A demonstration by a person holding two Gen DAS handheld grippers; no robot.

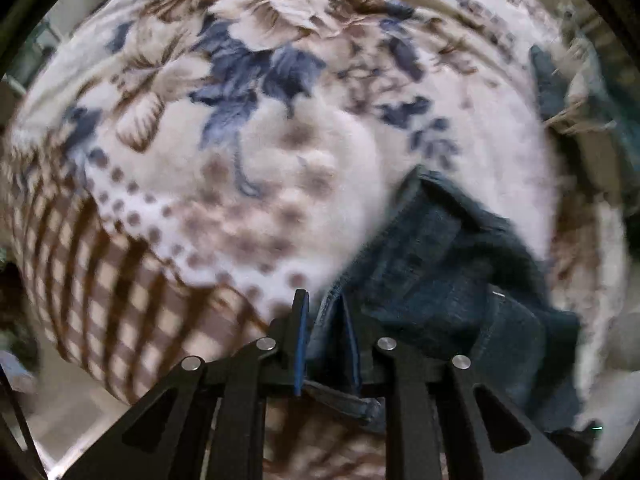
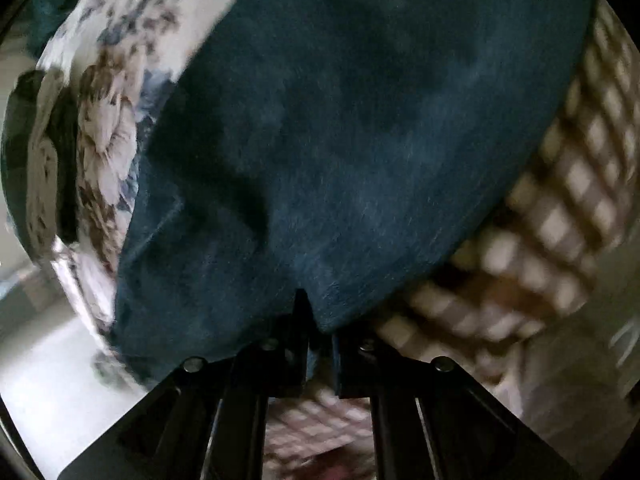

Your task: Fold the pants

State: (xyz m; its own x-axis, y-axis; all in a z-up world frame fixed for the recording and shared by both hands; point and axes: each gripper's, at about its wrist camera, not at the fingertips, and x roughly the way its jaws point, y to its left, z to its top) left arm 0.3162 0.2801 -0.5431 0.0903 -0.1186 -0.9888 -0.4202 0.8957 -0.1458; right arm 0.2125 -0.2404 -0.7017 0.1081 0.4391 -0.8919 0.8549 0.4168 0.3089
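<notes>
- Two grippers each pinch dark blue denim pants (image 1: 452,264) that lie across a floral blanket (image 1: 256,128).
- No brand, label or readable writing shows on the pants or the blanket; a small pale mark on the denim in the left wrist view is too small to make out.
- The left gripper (image 1: 323,312) has its fingers nearly together, with a folded edge of the pants clamped between the blue pads.
- From that grip the pants run away to the right over the blanket, and their far end is cut off at the right rim of the view.
- To the left of the pants, the blanket lies bare: a white field with blue and brown flowers, then a dotted band, then a brown checked border at its near edge.
- The right gripper (image 2: 320,316) is likewise closed down to a narrow gap on a hem of the pants (image 2: 352,128), which fill most of its view.
- Checked blanket border (image 2: 568,184) shows to the right of the pants, and the flowered part to their left.
- A pale floor (image 2: 52,380) shows beyond the blanket edge, at lower left of the pants.
- Both views are smeared by motion blur, so seams and folds are hard to trace.
</notes>
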